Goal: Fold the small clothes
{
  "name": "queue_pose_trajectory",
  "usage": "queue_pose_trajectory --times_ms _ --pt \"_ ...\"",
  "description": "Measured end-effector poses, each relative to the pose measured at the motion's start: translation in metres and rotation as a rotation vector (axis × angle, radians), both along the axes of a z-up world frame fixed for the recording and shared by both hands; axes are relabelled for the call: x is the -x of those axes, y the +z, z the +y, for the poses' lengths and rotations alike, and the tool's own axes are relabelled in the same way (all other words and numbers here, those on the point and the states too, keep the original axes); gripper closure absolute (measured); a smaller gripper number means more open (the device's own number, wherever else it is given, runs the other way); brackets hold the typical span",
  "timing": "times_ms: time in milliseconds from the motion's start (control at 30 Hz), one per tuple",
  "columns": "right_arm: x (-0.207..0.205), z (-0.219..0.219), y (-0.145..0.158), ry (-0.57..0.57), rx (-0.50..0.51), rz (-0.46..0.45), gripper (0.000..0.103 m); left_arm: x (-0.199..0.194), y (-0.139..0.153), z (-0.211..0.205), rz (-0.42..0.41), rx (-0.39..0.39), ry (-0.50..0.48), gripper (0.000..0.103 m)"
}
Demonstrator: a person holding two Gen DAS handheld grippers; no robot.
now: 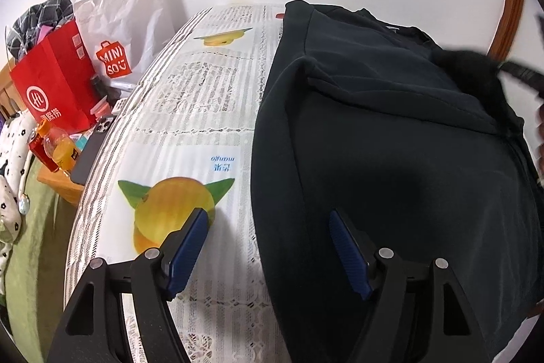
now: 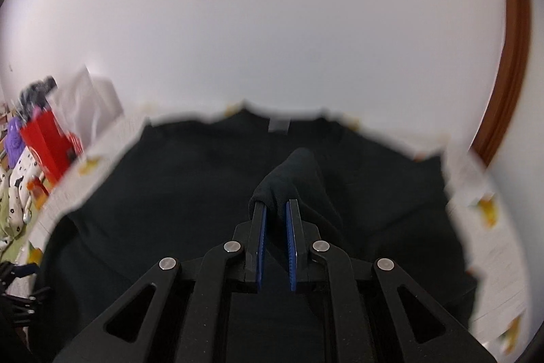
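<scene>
A black garment (image 1: 391,142) lies spread on the table over a newspaper-print cloth (image 1: 204,111); it also fills the right wrist view (image 2: 170,186), blurred. My left gripper (image 1: 268,216) is open and empty, low over the garment's left edge, one finger over the cloth and one over the fabric. My right gripper (image 2: 276,204) is shut on a bunched fold of the black garment (image 2: 292,172) and holds it lifted above the rest. The right gripper shows blurred at the right edge of the left wrist view (image 1: 516,73).
Left of the table, a lower stand holds a red paper bag (image 1: 54,87), a white Miniso bag (image 1: 119,33), an orange drink bottle (image 1: 61,145) and a dark phone (image 1: 90,155). A white wall is behind. A wooden frame (image 1: 510,12) stands at far right.
</scene>
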State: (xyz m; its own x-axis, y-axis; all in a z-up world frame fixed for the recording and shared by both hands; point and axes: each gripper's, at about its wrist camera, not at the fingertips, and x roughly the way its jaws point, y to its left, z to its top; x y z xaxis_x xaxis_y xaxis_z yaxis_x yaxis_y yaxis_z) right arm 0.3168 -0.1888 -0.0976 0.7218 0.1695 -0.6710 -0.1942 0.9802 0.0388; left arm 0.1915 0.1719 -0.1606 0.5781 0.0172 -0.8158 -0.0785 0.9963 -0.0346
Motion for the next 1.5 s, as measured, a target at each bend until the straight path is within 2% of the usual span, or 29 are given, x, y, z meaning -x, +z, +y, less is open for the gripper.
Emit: queue_pose_trajectory --times_ms 67,167,233,267,300,333,433,600,700,833,967,1167,1400,1500 --pt "0.000 0.004 -0.017 -0.007 -0.018 0.038 0.091 0.001 0.000 -0.001 0.003 -0.003 -0.004 0.031" --pt "0.005 0.008 -0.022 0.009 -0.017 0.066 0.077 0.003 0.002 -0.003 0.007 0.001 -0.014 0.031" --pt "0.012 0.009 -0.020 0.035 0.007 0.069 0.063 0.005 0.004 -0.005 0.007 0.019 -0.026 0.031" --pt "0.024 0.004 -0.015 0.046 0.020 0.058 0.046 0.007 0.007 -0.006 0.001 0.028 -0.034 0.031" --pt "0.032 -0.004 -0.009 0.041 0.027 0.037 0.035 0.008 0.010 -0.008 -0.005 0.029 -0.037 0.031" --pt "0.040 -0.010 -0.006 0.032 0.034 0.013 0.033 0.009 0.013 -0.012 -0.012 0.025 -0.041 0.031" --pt "0.071 -0.047 0.005 -0.021 0.067 -0.029 0.032 0.010 0.026 -0.025 -0.036 0.015 -0.064 0.031" --pt "0.099 -0.115 0.003 -0.142 0.122 0.032 0.032 -0.001 0.053 -0.066 -0.069 0.004 -0.138 0.031" --pt "0.116 -0.153 0.003 -0.204 0.111 0.037 0.032 -0.014 0.072 -0.103 -0.089 -0.015 -0.200 0.031" --pt "0.131 -0.198 -0.001 -0.252 0.041 0.052 0.032 -0.034 0.093 -0.166 -0.121 -0.037 -0.293 0.031" --pt "0.134 -0.225 -0.014 -0.297 0.078 0.052 0.032 -0.054 0.102 -0.230 -0.149 -0.050 -0.392 0.031" --pt "0.133 -0.274 -0.047 -0.368 0.037 0.127 0.032 -0.087 0.086 -0.318 -0.129 -0.034 -0.496 0.031" --pt "0.147 -0.294 -0.062 -0.377 -0.021 0.134 0.032 -0.109 0.052 -0.392 -0.109 -0.129 -0.607 0.031" --pt "0.150 -0.294 -0.065 -0.369 -0.031 0.132 0.032 -0.115 0.035 -0.410 -0.091 -0.200 -0.615 0.032"
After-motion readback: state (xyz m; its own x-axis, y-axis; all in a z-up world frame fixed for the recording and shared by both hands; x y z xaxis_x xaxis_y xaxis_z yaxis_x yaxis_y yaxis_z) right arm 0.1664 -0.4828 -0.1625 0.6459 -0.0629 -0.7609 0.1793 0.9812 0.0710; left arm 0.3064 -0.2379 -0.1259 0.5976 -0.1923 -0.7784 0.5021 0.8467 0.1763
